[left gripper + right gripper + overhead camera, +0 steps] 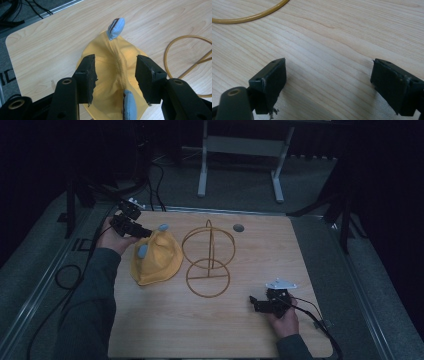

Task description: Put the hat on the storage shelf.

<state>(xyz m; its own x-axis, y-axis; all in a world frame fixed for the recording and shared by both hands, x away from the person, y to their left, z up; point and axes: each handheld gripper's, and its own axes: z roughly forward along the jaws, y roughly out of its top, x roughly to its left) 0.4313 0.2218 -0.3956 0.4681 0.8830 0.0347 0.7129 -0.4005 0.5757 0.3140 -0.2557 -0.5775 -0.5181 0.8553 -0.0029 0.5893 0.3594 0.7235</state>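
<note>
Yellow fabric hat [156, 259] with blue ear tabs lay near the table's [250, 330] left edge, just beside the wire stand [208, 260]. Your left tool [115, 75] hung over it, jaws spread either side of the crown seam, pads not pressing. Your right tool [328, 82] sat spread over bare wood near the right front corner, holding nothing.

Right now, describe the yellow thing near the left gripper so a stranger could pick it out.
On the wooden table, look to the left half, beside the gold wire stand. There lies a soft yellow fabric hat, crumpled into a cone. Two light blue padded ears on it set it apart from the bare wire hoops.
</note>
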